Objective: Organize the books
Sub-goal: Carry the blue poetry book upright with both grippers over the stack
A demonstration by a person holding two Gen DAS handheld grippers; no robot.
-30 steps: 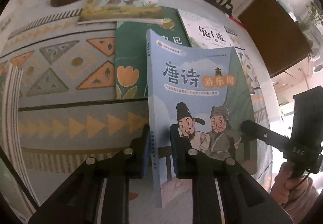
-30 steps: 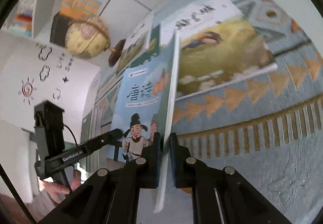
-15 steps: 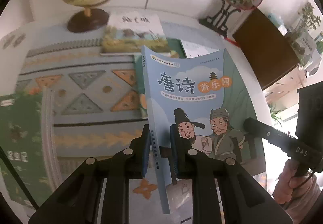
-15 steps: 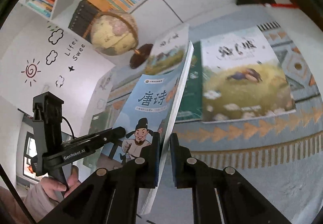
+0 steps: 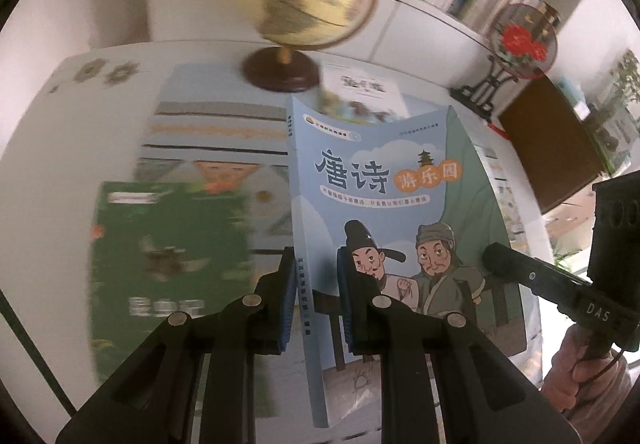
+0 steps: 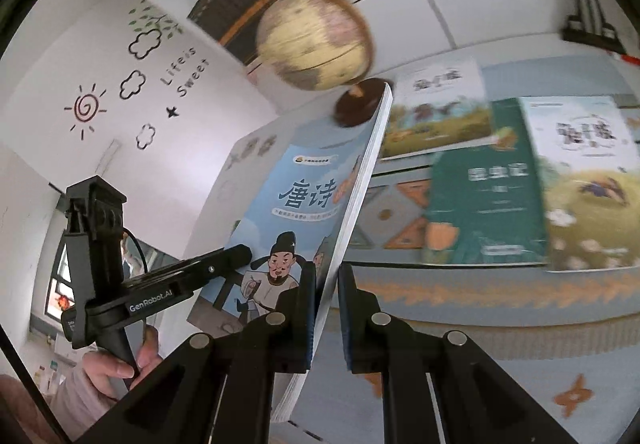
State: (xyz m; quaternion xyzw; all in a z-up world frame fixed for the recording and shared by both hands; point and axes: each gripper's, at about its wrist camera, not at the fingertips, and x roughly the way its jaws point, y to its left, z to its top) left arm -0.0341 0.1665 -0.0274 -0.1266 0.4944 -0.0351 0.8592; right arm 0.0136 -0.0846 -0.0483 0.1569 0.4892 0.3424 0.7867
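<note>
The blue paperback (image 5: 384,204), thin and floppy, hangs pinched at its spine by left gripper (image 5: 312,300) and fore-edge by right gripper (image 6: 326,308).

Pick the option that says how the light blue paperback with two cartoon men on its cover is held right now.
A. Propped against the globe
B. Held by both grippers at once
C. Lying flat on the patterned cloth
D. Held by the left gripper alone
B: the light blue paperback with two cartoon men on its cover is pinched near its spine by the left gripper and at its page edge by the right gripper, off the cloth.
</note>
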